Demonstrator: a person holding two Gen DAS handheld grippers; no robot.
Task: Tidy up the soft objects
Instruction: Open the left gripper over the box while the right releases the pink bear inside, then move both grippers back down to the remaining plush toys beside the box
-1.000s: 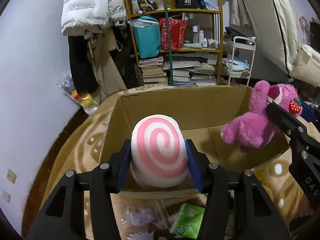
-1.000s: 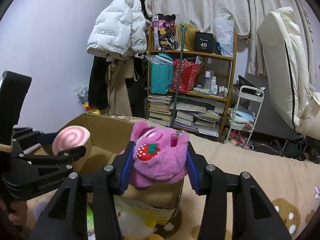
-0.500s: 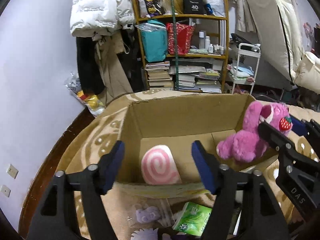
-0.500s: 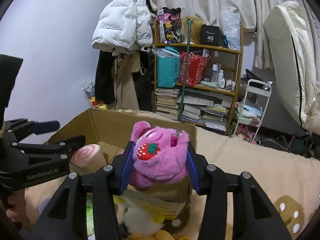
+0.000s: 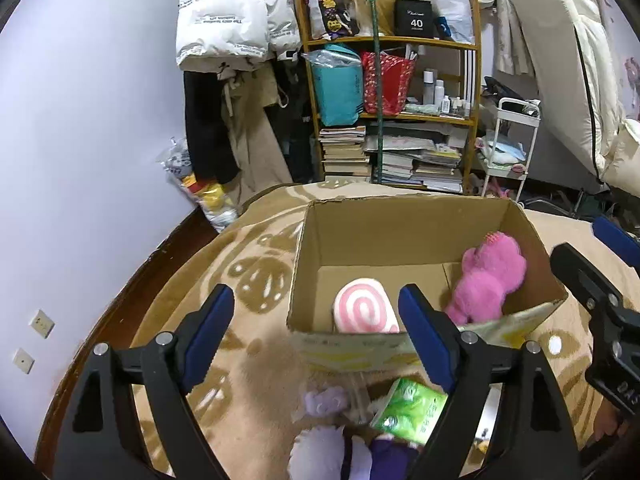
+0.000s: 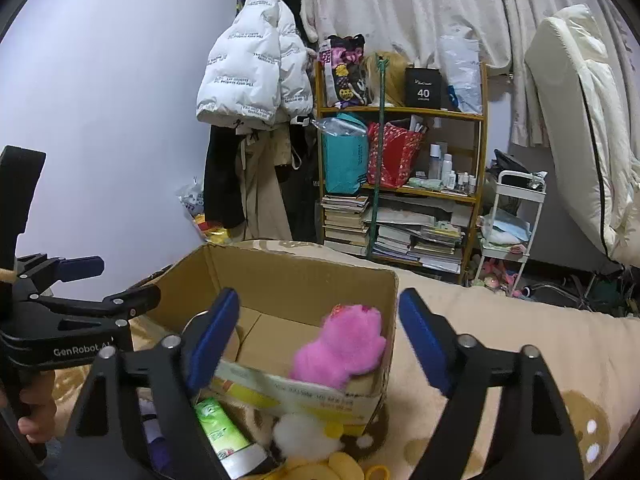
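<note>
An open cardboard box point(image 5: 400, 224) point(image 6: 288, 276) stands on the beige patterned blanket. Inside it lie a pink-and-white swirl plush point(image 5: 366, 312) on the left and a pink fluffy bear point(image 5: 488, 280) point(image 6: 340, 346) on the right. My left gripper point(image 5: 316, 324) is open and empty, above the box's near edge. My right gripper point(image 6: 318, 330) is open and empty, above the near edge over the bear. The right gripper also shows at the right of the left wrist view point(image 5: 600, 276), and the left gripper at the left of the right wrist view point(image 6: 80, 284).
In front of the box lie a green tissue pack point(image 5: 410, 412) point(image 6: 218, 428), a lilac plush point(image 5: 322, 400), a white-and-purple plush point(image 5: 320, 452) and a white-and-yellow plush point(image 6: 308, 436). A bookshelf point(image 5: 396, 120), hanging coats point(image 5: 236, 40) and a white cart point(image 5: 508, 152) stand behind.
Both grippers opened and pulled back. The swirl plush dropped into the box first, then the pink bear fell in at the right.
</note>
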